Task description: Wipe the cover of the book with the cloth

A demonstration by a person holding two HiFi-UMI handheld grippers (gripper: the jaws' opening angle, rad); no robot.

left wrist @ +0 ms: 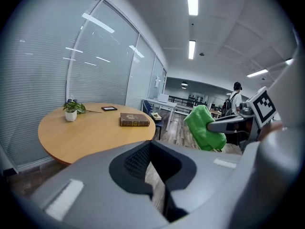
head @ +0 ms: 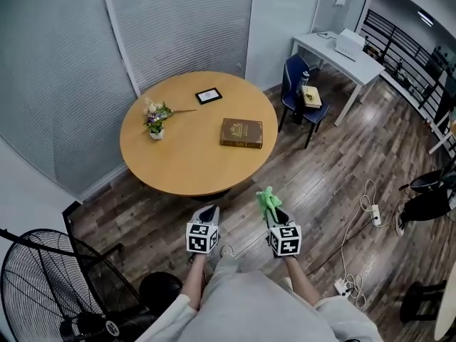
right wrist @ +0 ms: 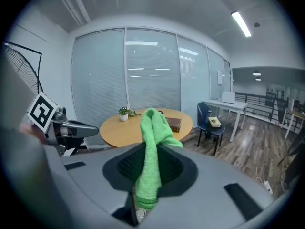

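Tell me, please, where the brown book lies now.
In the head view, the brown book lies flat on the round table's right side, right of the potted plant, near the black frame.

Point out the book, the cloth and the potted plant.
book (head: 241, 132), head view, middle of its cover.
cloth (right wrist: 150, 156), right gripper view, fold between the jaws.
potted plant (head: 157, 115), head view, on its leaves.

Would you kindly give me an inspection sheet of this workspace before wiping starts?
Surface: round wooden table, top looks clean.
Job's things: brown book flat on the table; green cloth in the right gripper.
Clutter: potted plant and black frame on the table, apart from the book.
Grippers: left gripper shut, empty; right gripper shut on the cloth.
Cables: white cable and power strip on the floor.
Surroundings: fan, blue chair, white desk.
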